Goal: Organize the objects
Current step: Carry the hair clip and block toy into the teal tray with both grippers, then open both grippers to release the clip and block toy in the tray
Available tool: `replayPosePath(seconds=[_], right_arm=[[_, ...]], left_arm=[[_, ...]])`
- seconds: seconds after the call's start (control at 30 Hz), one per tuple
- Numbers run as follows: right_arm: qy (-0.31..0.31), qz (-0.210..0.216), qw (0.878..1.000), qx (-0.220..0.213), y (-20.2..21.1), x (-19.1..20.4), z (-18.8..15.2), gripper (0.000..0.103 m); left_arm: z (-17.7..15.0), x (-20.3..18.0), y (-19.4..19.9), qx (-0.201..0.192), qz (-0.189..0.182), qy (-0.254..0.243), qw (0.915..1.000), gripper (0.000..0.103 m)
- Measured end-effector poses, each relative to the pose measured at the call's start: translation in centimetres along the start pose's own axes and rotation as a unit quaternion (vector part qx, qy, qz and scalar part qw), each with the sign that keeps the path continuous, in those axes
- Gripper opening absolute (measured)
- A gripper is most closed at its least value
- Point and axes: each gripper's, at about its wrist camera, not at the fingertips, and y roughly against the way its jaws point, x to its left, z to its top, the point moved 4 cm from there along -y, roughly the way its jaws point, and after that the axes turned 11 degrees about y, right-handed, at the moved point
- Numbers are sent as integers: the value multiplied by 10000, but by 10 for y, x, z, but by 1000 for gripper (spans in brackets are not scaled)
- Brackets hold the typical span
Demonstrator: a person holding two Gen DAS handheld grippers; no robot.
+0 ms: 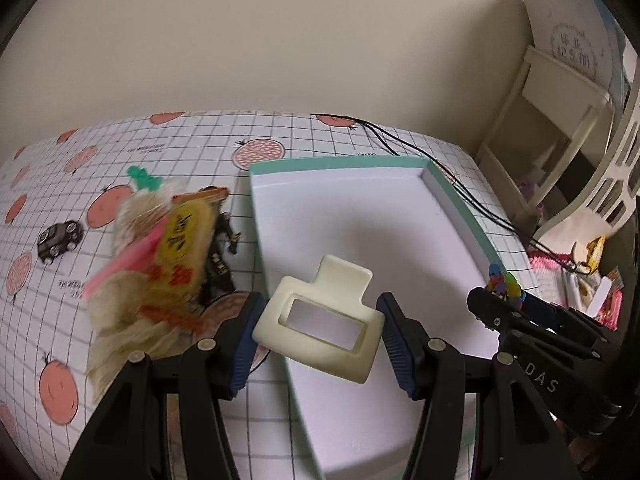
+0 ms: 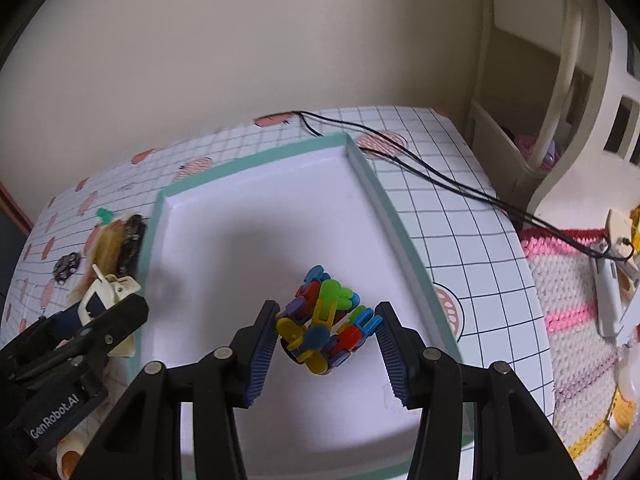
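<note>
Left hand-held gripper (image 1: 322,330): a cream hair clip (image 1: 320,322) is pinched between the blue pads, held over the near left edge of the tray (image 1: 460,208).
Right hand-held gripper (image 2: 326,330): a bundle of colourful plastic pieces (image 2: 324,326) is clamped between the fingers, above the tray's white floor.
Tray: white inside, green-rimmed, set on the gridded surface (image 1: 192,140).
Left of tray: a furry toy (image 1: 160,264), a dark figure (image 1: 222,248) and a small black car (image 1: 60,240) are seen on the surface.
Cables (image 2: 420,168): laid across the surface beyond the tray.

left wrist: close, looking down-forward | right wrist: same | shared: white tray (image 1: 460,216)
</note>
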Motion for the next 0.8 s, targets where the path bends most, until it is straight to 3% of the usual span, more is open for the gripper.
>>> replayPosePath(seconds=[0.33, 0.6, 0.67, 0.73, 0.8], right_arm=[[-84, 21, 9996, 250, -28, -7, -9, 52], [-57, 58, 9996, 264, -27, -6, -9, 53], [-82, 109, 9997, 223, -25, -7, -9, 55], [-107, 93, 9998, 146, -19, -7, -7, 66], [-132, 129, 9998, 99, -15, -7, -6, 66]], left_arm=[[-1, -6, -35, 267, -38, 60, 9996, 59], [-1, -8, -32, 340, -160, 125, 9992, 59], [0, -6, -27, 327, -211, 175, 9991, 59], [2, -4, -22, 290, -214, 208, 9991, 59], [3, -1, -15, 247, -187, 236, 9992, 59]])
